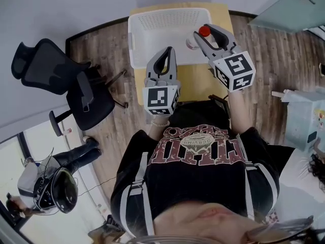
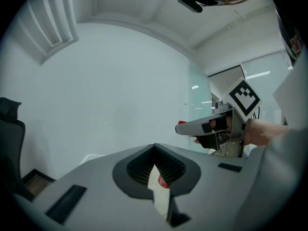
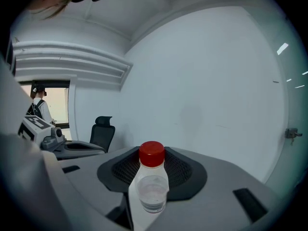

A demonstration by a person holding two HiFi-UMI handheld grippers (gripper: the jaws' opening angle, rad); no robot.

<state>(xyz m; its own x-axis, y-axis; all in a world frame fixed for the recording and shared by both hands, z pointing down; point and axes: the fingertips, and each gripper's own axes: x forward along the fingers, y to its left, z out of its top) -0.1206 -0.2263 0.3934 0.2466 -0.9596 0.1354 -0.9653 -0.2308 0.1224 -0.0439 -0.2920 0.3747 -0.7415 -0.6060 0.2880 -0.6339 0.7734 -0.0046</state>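
Bottle (image 3: 153, 186), clear with red cap, clamped in right gripper (image 1: 201, 35) over the white basket's (image 1: 152, 22) right edge on desk (image 1: 195, 81); left gripper (image 1: 167, 53) closed, empty, at basket's near rim.

A black office chair (image 1: 76, 85) stands on the wood-plank floor (image 1: 274, 50), near the left edge of the light wooden worktop (image 1: 198, 83). At lower left, a dark helmet (image 1: 61, 189) shows near another person's dark trouser legs (image 1: 76, 154). A frosted glass panel (image 1: 284, 9) fills the upper right corner.

Base of bottle (image 3: 152, 184), unseen between the right tongs (image 3: 152, 153)
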